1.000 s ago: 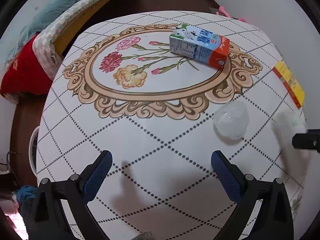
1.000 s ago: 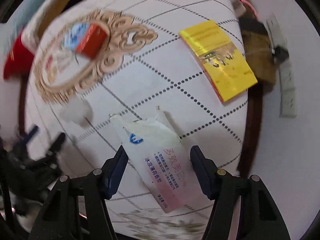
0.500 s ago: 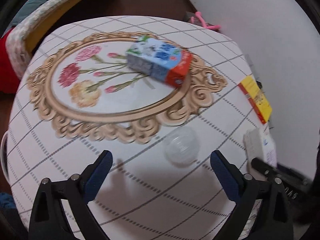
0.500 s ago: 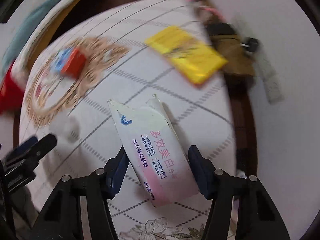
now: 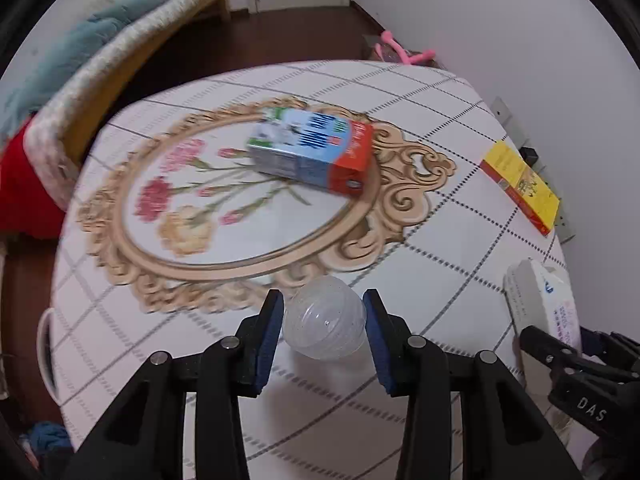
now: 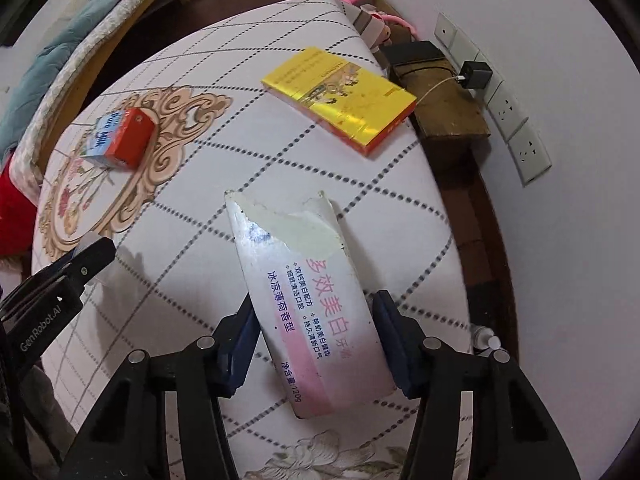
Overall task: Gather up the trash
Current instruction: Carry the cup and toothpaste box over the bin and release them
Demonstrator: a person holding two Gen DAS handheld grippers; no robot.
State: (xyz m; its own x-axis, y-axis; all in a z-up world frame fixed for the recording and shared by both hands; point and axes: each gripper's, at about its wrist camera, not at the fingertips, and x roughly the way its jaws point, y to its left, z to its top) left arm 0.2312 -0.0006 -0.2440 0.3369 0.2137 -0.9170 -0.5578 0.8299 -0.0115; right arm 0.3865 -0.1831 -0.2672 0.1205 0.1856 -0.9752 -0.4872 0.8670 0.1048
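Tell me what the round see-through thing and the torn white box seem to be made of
The round see-through thing looks like thin clear plastic, glossy: the table pattern shows through it, and it has ribbed rings and small highlights. The torn white box looks like coated paperboard: a smooth printed face, and a ragged torn end showing a dull, paler inner layer. Neither can be confirmed by look alone.

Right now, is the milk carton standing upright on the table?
No, the milk carton lies flat on its side on the table, across the floral oval's rim.

White walls [image 5: 500,20], dark wooden floor [image 5: 240,46], bed with teal blanket [image 5: 120,20], wall sockets [image 6: 516,120], patterned table [image 5: 160,360]
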